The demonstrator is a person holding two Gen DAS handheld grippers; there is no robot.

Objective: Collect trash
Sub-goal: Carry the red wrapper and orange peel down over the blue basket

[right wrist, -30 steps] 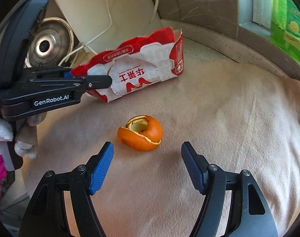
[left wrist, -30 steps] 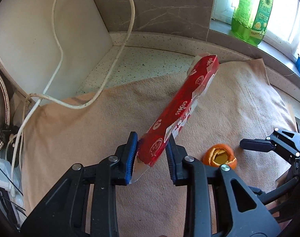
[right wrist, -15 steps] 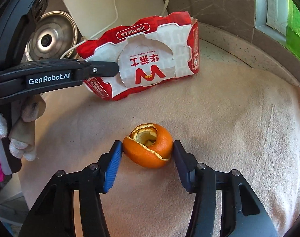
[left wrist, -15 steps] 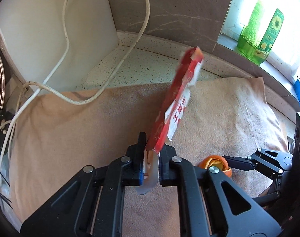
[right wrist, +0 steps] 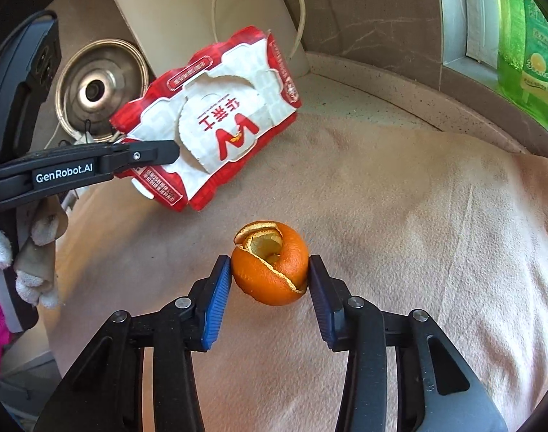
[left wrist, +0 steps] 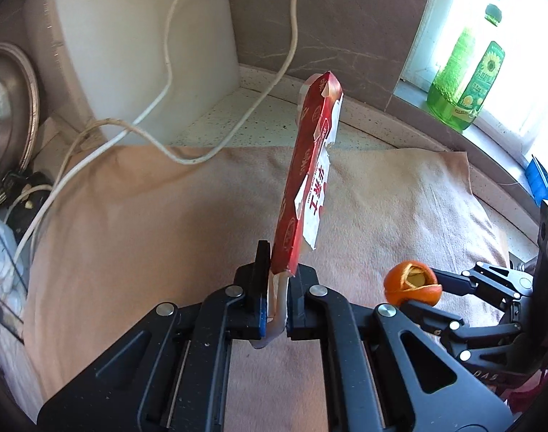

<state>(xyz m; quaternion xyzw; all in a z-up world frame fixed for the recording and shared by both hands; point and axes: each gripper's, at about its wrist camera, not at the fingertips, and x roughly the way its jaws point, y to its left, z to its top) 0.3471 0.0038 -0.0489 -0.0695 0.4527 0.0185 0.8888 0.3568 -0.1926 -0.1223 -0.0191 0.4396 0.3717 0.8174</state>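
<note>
A flattened red and white carton (left wrist: 306,180) stands up out of my left gripper (left wrist: 279,288), which is shut on its lower edge and holds it clear of the beige cloth (left wrist: 147,223). The right wrist view shows the same carton (right wrist: 219,126) broadside, with the left gripper (right wrist: 165,153) coming in from the left. A curled orange peel (right wrist: 274,266) sits between the blue pads of my right gripper (right wrist: 270,277). Its jaws are closing, and both pads touch the peel's sides. The peel (left wrist: 412,282) also shows in the left wrist view, at the right gripper's tips.
A white board (left wrist: 140,54) leans in the back corner, with white cables (left wrist: 165,82) trailing onto the cloth. A metal lid (right wrist: 101,90) stands at the left. Green bottles (left wrist: 468,82) stand on the window sill. A hand in a white glove (right wrist: 32,252) holds the left gripper.
The left gripper closed on the carton, lifted it and tilted it upright. The right gripper moved forward around the orange peel and narrowed until its pads met the peel.
</note>
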